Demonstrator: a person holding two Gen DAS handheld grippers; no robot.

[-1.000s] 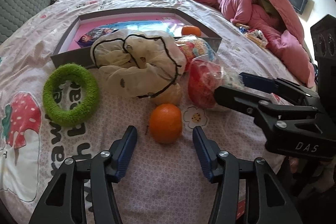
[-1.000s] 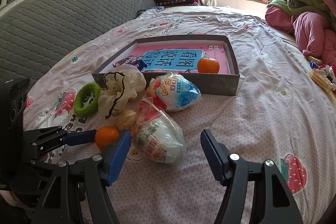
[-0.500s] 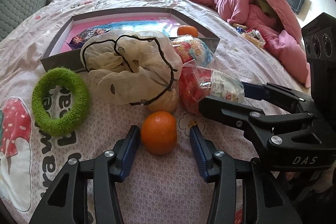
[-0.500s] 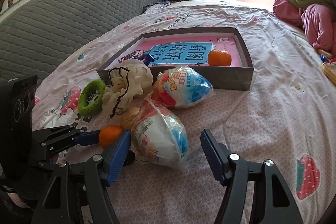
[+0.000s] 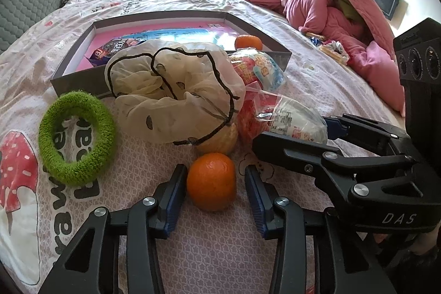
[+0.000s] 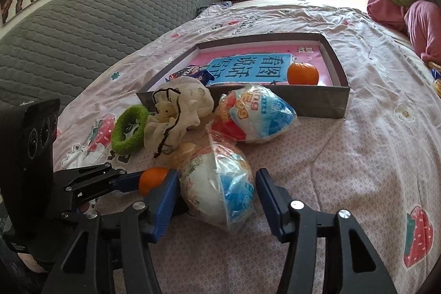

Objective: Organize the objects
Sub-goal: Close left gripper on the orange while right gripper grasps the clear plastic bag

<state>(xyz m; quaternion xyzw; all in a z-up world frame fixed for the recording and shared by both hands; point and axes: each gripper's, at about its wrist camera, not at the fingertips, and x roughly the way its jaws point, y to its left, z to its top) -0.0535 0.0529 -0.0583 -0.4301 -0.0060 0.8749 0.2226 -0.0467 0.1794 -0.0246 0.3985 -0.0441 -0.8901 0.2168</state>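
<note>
An orange (image 5: 211, 181) lies on the patterned bedsheet between the fingers of my left gripper (image 5: 215, 168). Its jaws are closing; the left pad is at the fruit's skin and a slim gap shows at the right pad. A plastic-wrapped white and blue toy egg (image 6: 220, 192) lies between the fingers of my right gripper (image 6: 217, 172). Those jaws are closing too, and a narrow gap remains at the right pad. The grey box (image 6: 317, 104) with a pink floor holds another orange (image 6: 302, 73) and a snack packet (image 6: 190, 73).
A second wrapped egg (image 6: 256, 115) leans on the box's front wall. A cream scrunchie (image 5: 176, 95) covers a yellowish fruit (image 5: 220, 139), and a green scrunchie (image 5: 77, 139) lies to its left. Pink and green bedding (image 5: 330, 4) is heaped at the right. A grey headboard (image 6: 82, 32) is at the left.
Both pairs of jaws have narrowed. The left fingers slid forward until the orange sat between them. The right fingers closed in on the wrapped egg.
</note>
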